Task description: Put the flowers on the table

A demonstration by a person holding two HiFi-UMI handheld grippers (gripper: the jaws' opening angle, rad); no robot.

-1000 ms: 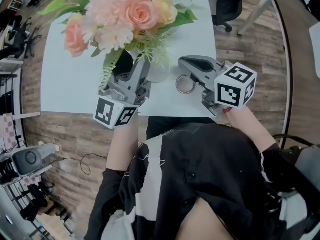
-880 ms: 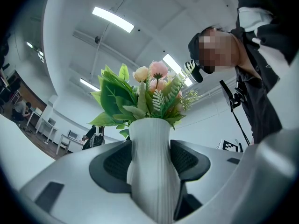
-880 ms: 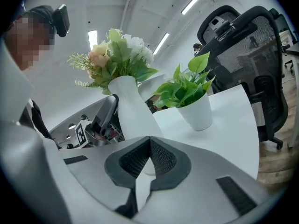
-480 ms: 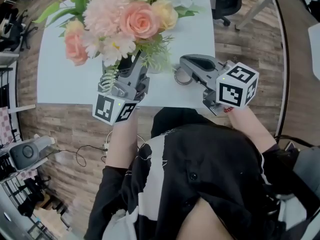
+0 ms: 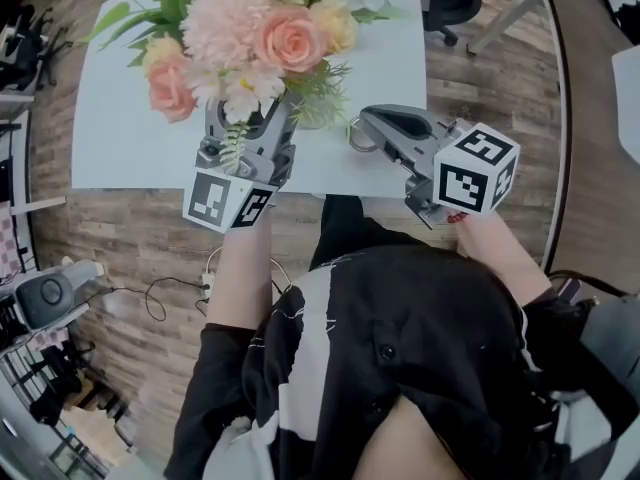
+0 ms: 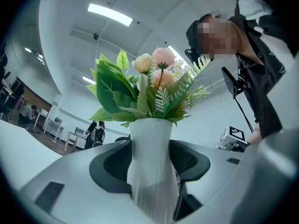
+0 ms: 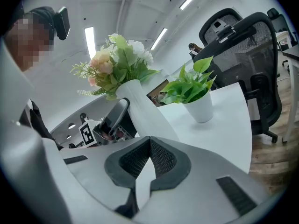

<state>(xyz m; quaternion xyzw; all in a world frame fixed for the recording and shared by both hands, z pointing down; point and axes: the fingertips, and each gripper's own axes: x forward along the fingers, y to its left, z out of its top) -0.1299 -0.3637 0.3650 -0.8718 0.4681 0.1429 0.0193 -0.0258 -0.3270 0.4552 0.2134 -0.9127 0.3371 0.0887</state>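
Head view — the left gripper (image 5: 250, 118) carries the flowers (image 5: 255, 38) over the near edge of the surface (image 5: 120, 128). The right gripper (image 5: 368, 128) is just beside them.

Left gripper view — the jaws clamp the vase (image 6: 150, 139) at its waist.

Right gripper view: the jaws are closed and empty. A potted plant (image 7: 196, 99) stands on the surface.

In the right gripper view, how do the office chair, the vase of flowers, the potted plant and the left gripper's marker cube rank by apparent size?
Largest to smallest:
1. the office chair and the vase of flowers: about alike; the vase is nearer, so I do not rank them.
2. the potted plant.
3. the marker cube.
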